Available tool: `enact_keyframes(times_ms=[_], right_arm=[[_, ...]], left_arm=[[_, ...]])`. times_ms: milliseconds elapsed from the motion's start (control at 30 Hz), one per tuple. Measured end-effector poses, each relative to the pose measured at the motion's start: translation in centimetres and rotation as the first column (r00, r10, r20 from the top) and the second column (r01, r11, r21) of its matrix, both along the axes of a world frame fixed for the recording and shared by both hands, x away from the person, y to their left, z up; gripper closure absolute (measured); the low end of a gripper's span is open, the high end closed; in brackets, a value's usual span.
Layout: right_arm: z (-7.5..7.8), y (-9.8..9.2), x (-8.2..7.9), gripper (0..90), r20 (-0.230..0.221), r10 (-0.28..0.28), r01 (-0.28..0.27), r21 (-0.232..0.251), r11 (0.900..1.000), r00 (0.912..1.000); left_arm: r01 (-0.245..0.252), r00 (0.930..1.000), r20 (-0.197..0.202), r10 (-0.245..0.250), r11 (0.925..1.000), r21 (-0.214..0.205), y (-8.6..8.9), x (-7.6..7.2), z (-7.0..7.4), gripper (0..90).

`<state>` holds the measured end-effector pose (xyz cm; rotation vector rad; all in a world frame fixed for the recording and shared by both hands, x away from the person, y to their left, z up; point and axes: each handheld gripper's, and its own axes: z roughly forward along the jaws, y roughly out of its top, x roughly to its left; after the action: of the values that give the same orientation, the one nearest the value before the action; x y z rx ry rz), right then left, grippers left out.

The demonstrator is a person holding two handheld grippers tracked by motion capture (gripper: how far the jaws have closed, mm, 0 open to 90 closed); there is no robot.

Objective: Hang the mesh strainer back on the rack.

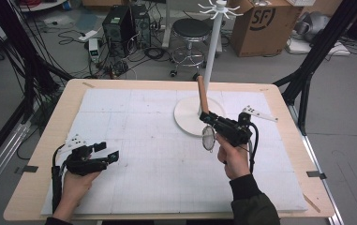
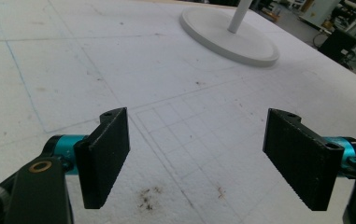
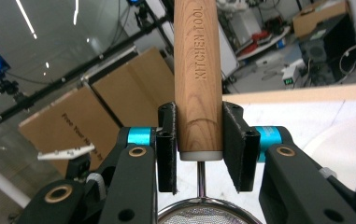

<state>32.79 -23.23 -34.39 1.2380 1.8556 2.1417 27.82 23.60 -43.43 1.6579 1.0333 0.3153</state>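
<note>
Nearest the camera, the left gripper rests low on the white foam mat, jaws wide apart and empty. To its right, the right gripper clamps the wooden-handled mesh strainer, lifted beside the white hook stand, probably for hanging; open mat lies between.

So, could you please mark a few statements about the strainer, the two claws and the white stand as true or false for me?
1. The right claw grips the strainer by its wooden handle. True.
2. The strainer lies flat on the table. False: it is held in the air, mesh end down.
3. The left claw is open with nothing in it. True.
4. The left claw clamps the stand's round base. False: the base sits well ahead of it, untouched.
</note>
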Motion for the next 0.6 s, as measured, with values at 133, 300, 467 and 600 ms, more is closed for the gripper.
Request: enact_keyframes(times_ms=[133, 300, 467, 600], right_arm=[[1.1, -0.9, -0.1, 69.1, 0.021, -0.019, 0.019, 0.032, 0.9993, 0.9996], [2.3, -1.8, 0.1, 69.1, 0.047, -0.039, 0.036, 0.057, 0.9977, 0.9981], [3.6, -2.4, 0.5, 69.1, 0.075, -0.065, 0.059, 0.079, 0.9951, 0.9951], [4.9, -2.8, 1.0, 69.1, 0.101, -0.088, 0.079, 0.093, 0.9926, 0.9909]], left_arm=[[0.003, 0.9999, 0.015, -0.003, 1.0, 0.005, -0.1, -0.1, 0.1, 23.4], [0.007, 0.999, 0.044, -0.007, 1.0, -0.005, -0.1, -0.3, 0.2, 23.4], [0.003, 0.999, 0.044, -0.003, 0.9999, 0.01, -0.2, -0.3, 0.2, 23.5], [0.003, 0.9988, 0.048, -0.003, 0.9999, 0.012, -0.2, -0.3, 0.2, 23.4]])
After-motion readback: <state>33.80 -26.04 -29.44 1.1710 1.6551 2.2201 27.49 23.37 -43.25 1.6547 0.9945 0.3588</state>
